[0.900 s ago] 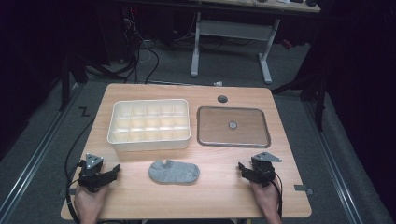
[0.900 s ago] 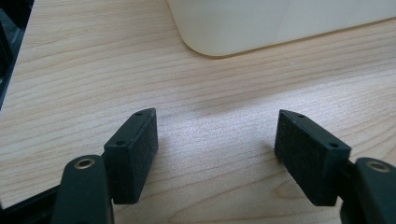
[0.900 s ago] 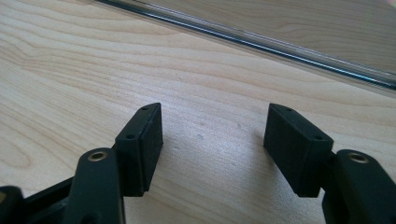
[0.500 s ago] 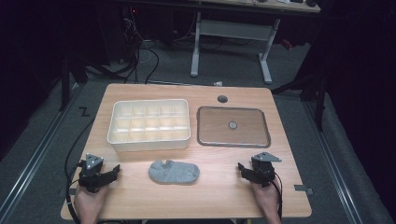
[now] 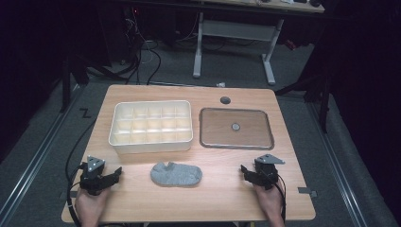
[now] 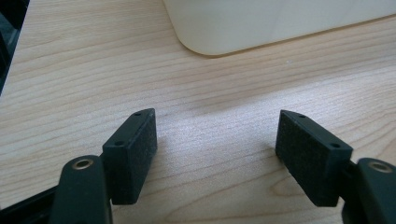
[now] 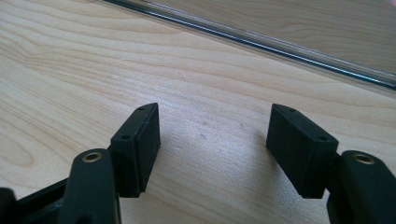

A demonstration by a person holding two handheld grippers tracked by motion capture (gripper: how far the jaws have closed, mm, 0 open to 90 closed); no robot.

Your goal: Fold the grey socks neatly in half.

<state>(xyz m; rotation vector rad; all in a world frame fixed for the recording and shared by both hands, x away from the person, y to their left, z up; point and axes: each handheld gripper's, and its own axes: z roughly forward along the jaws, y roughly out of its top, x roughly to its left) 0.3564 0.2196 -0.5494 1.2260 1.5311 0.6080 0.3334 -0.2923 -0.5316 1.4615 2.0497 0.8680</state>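
A cream divided box (image 5: 151, 126) stands at the back left of the wooden table (image 5: 142, 198), its compartments looking bare. To its right lies a clear flat lid (image 5: 236, 128) with a small knob in its middle. A grey cloth-like lump (image 5: 176, 174) rests near the front centre. My left gripper (image 5: 111, 176) sits at the front left, open, nothing between its pads (image 6: 133, 154); the box corner (image 6: 261, 21) is ahead of it. My right gripper (image 5: 246, 172) rests at the front right, open and empty, with the lid's edge (image 7: 261, 39) just beyond its pads (image 7: 299, 149).
A round cable hole (image 5: 225, 100) sits at the table's back edge. Behind the table stand a white desk frame (image 5: 234, 42) and loose cables (image 5: 146, 52) on the dark floor. A rail (image 5: 33, 170) runs along the floor at the left.
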